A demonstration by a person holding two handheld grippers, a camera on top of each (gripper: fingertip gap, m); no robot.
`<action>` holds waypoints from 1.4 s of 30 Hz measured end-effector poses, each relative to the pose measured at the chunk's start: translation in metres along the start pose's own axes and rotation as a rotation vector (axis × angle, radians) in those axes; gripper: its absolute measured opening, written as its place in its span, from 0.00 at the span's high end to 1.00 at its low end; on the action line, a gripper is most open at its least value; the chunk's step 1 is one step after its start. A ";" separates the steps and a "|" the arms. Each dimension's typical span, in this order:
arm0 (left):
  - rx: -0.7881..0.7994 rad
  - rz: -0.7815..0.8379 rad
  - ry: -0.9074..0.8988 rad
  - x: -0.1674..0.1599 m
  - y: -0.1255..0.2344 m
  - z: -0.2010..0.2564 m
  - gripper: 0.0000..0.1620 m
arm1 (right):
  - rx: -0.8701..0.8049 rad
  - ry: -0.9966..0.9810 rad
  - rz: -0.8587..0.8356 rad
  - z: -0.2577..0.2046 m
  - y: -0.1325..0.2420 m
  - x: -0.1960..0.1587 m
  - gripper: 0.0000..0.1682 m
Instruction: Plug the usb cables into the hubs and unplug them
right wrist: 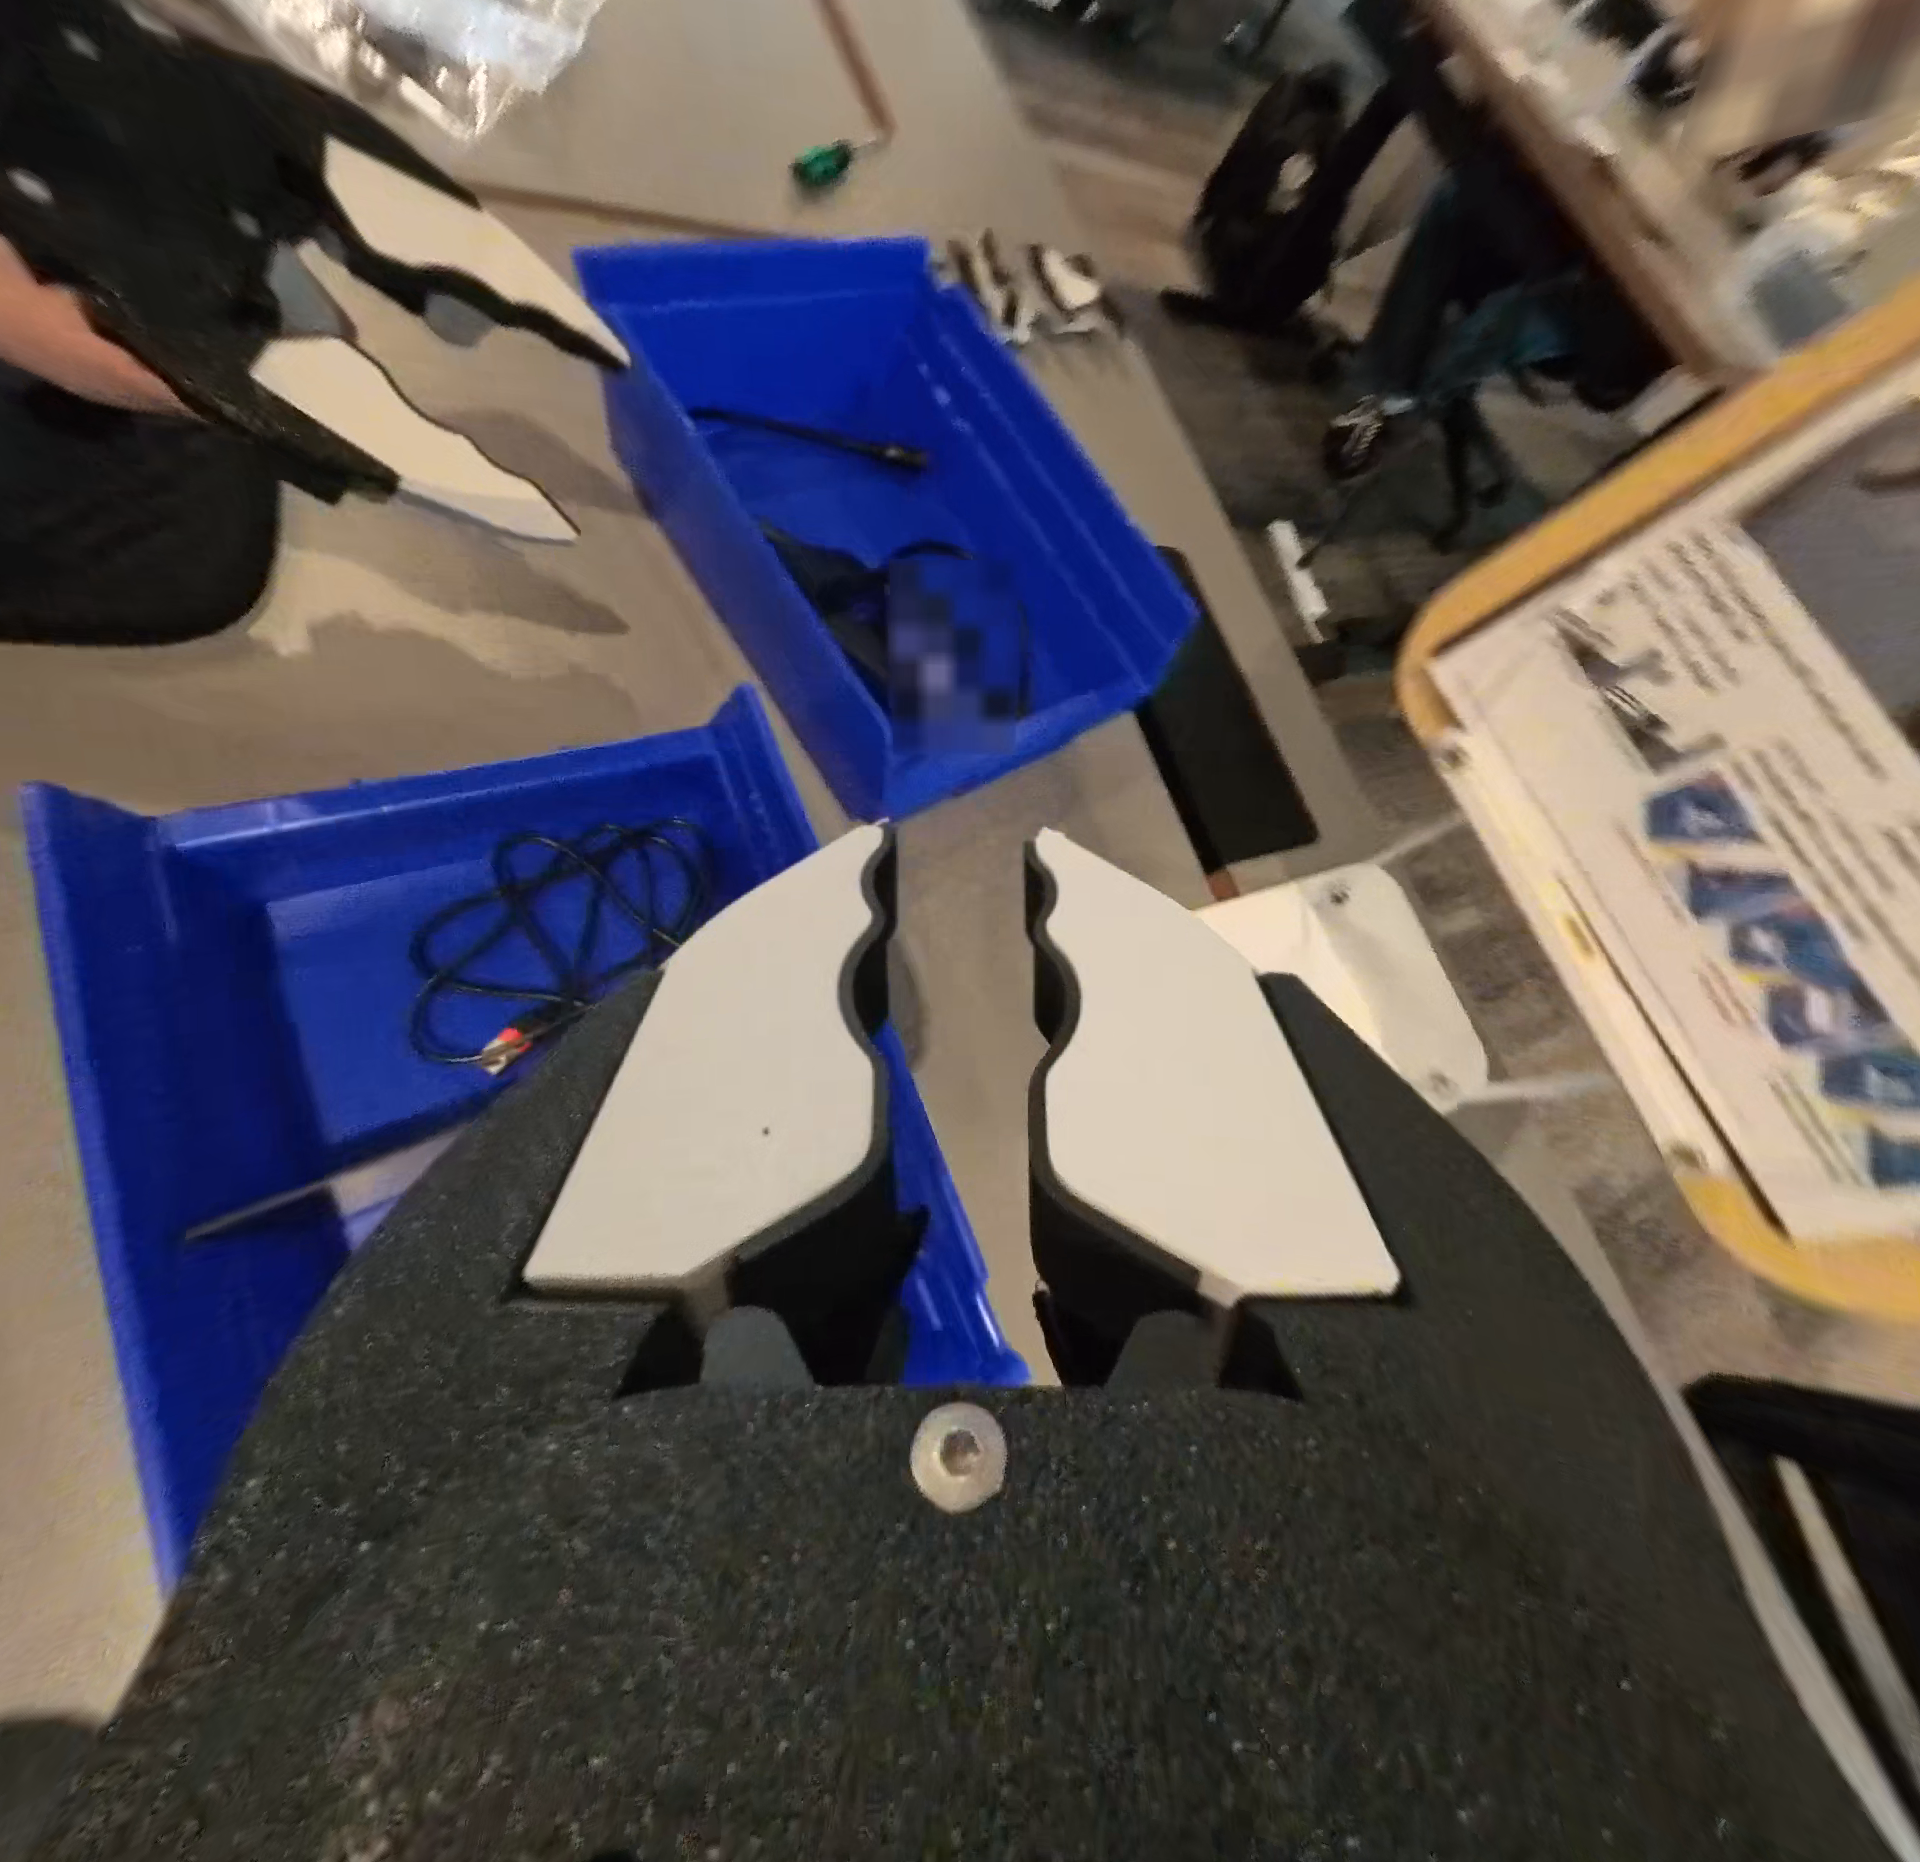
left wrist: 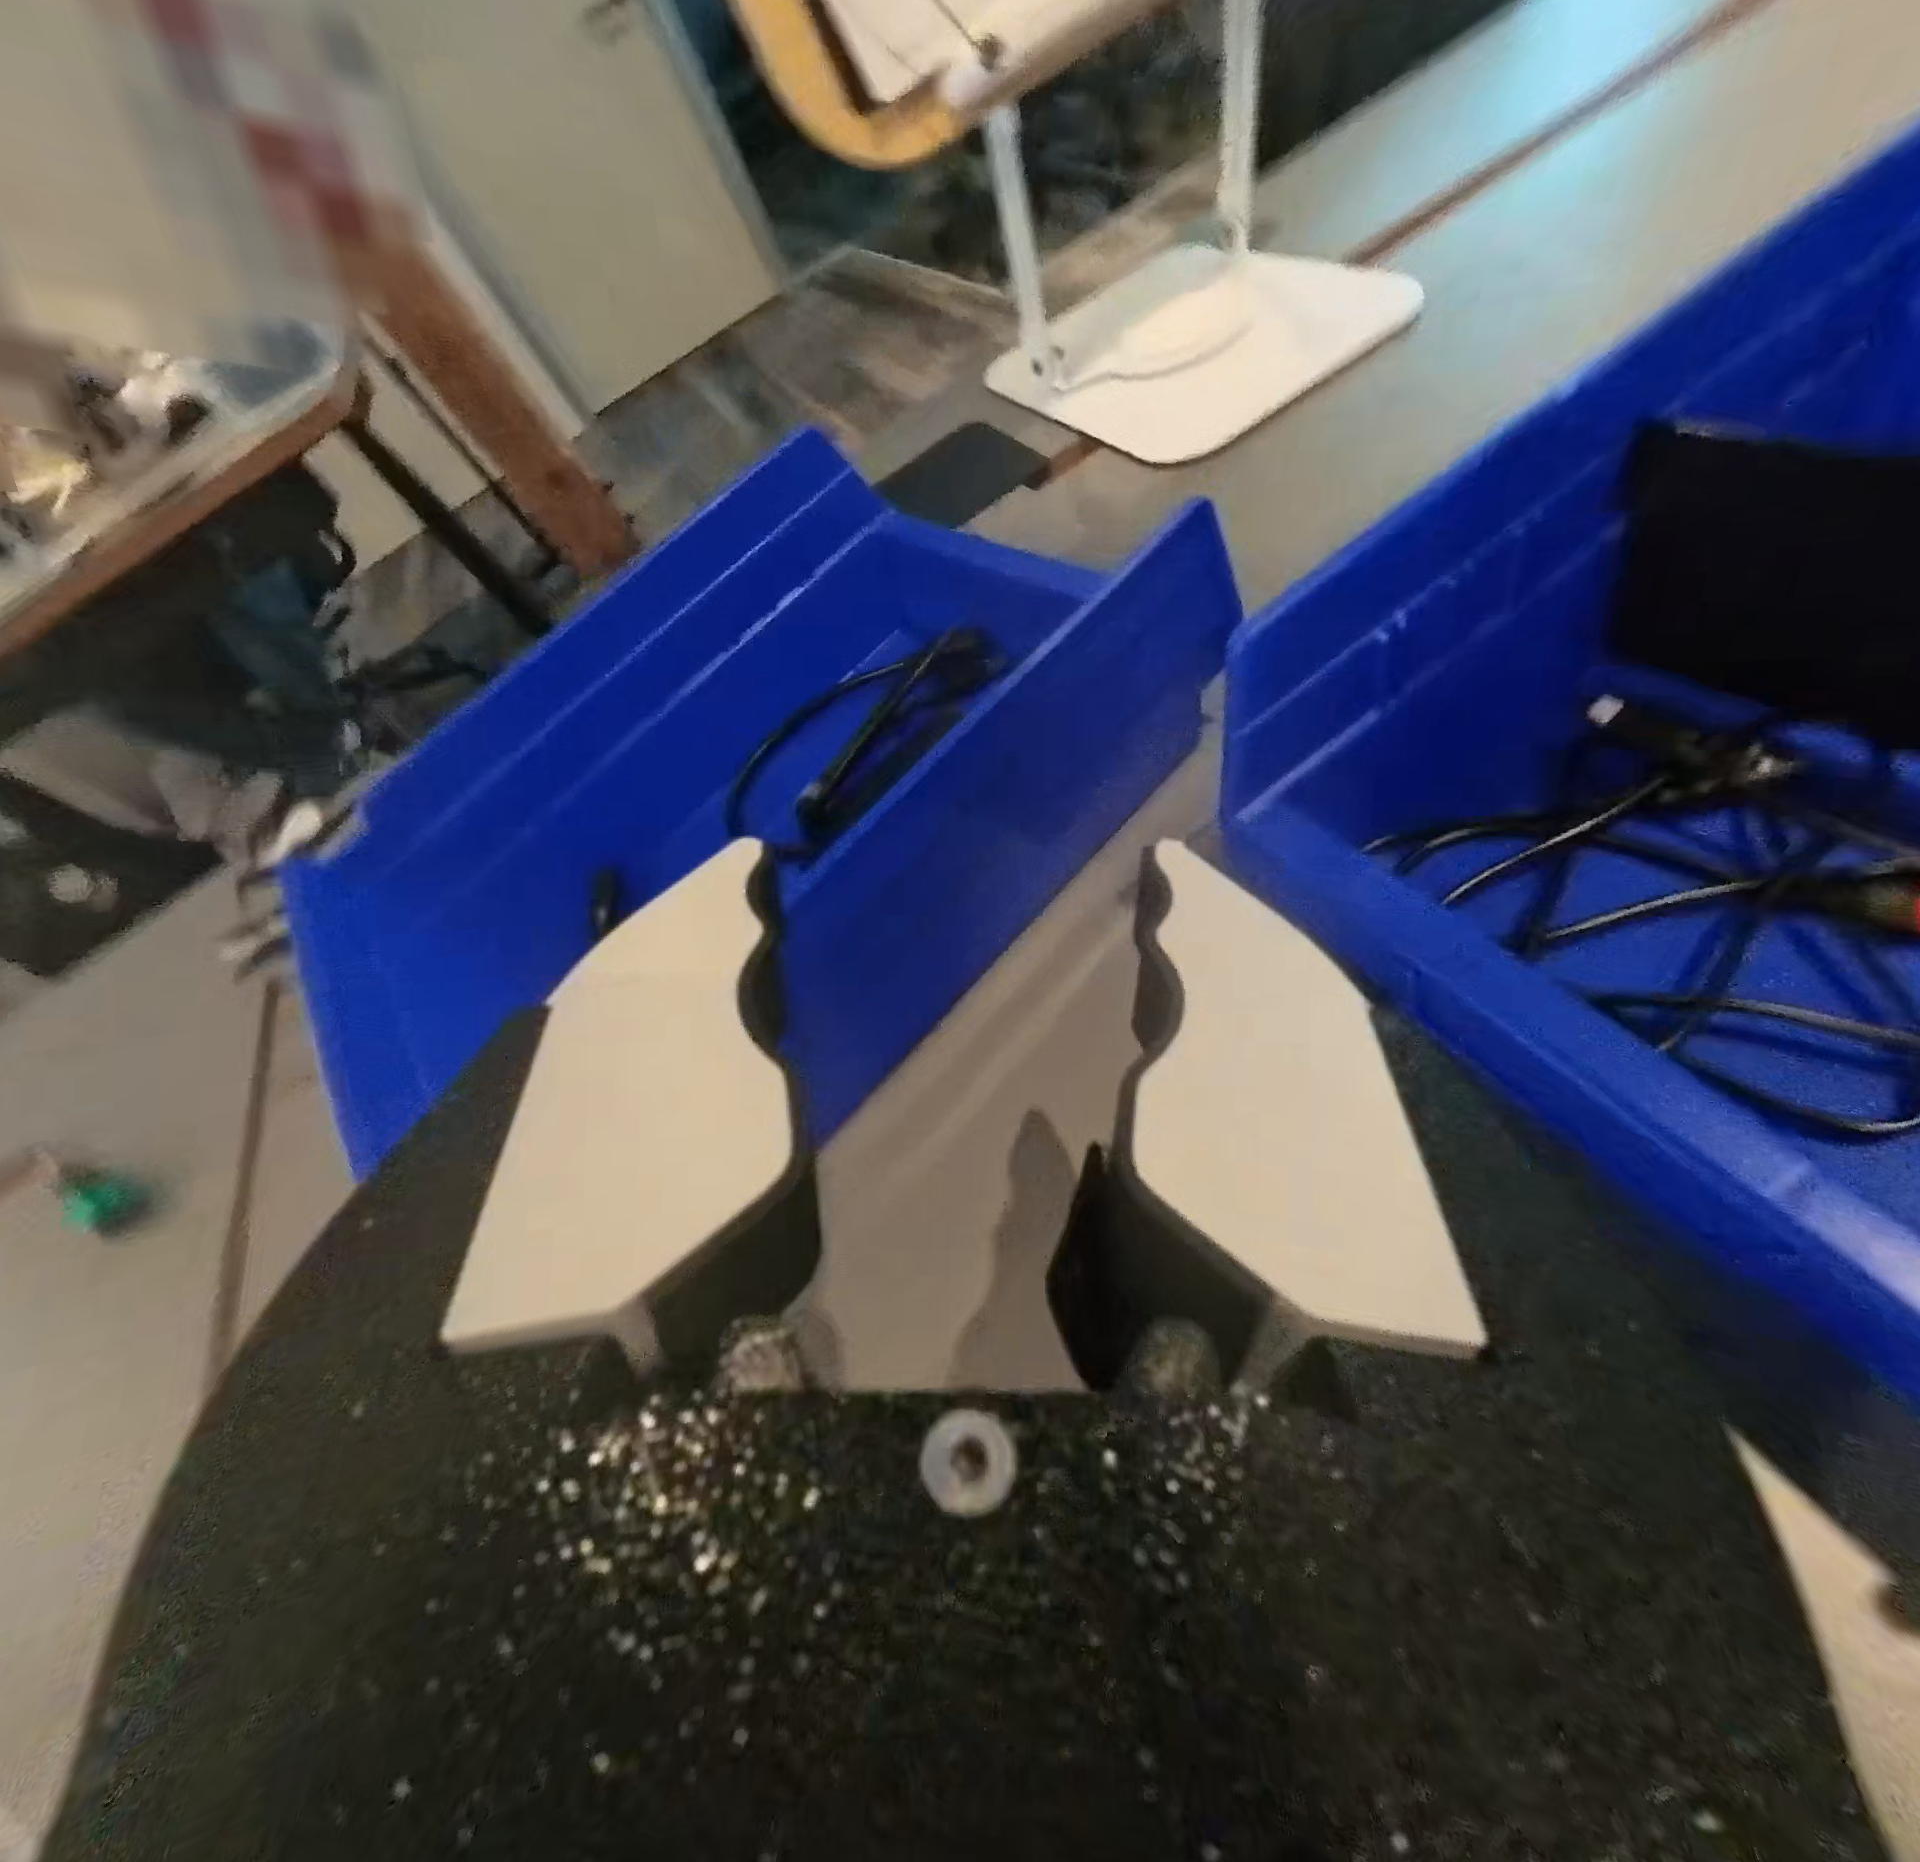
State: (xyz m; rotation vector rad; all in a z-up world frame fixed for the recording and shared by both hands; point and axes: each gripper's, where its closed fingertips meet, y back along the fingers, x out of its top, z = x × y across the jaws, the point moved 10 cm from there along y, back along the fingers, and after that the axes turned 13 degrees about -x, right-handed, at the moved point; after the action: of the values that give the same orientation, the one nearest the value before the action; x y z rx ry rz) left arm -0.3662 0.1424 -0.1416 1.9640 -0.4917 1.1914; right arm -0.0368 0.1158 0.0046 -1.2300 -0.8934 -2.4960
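Note:
Two blue bins stand on the grey table. In the left wrist view, the left bin (left wrist: 520, 877) holds a thin black cable (left wrist: 862, 732). The right bin (left wrist: 1340, 732) holds tangled black USB cables (left wrist: 1621, 877) and a flat black block (left wrist: 1787, 586). My left gripper (left wrist: 956, 862) is open and empty, over the gap between the bins. In the right wrist view, my right gripper (right wrist: 961, 846) is open and empty above the near bin (right wrist: 94, 981), which holds a coiled cable (right wrist: 551, 929) with a red-marked plug (right wrist: 499, 1054). The left gripper (right wrist: 597, 446) hangs open beside the far bin (right wrist: 1060, 482).
A white stand base (left wrist: 1216, 358) sits behind the bins and carries a yellow-framed board (right wrist: 1662, 877) at the right. A green-handled tool (right wrist: 821, 160) and a clear plastic bag (right wrist: 447, 25) lie farther off. A dark item in the far bin is hidden by a mosaic patch.

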 end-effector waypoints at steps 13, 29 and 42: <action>-0.390 -0.545 -0.223 0.021 -0.082 -0.046 0.75 | -0.200 -0.410 0.394 0.063 0.111 -0.100 0.90; -0.586 -0.799 -0.291 -0.021 -0.032 -0.130 0.93 | -0.201 -0.594 0.513 0.085 0.121 -0.136 0.93; 0.101 -0.557 0.735 -0.059 0.038 -0.169 0.32 | -0.126 -0.627 0.463 0.091 0.091 -0.140 0.93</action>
State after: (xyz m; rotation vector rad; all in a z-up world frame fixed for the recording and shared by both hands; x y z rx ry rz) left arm -0.5167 0.2462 -0.1325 1.4373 0.4689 1.4445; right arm 0.1497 0.0894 -0.0231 -2.0439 -0.4752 -1.8426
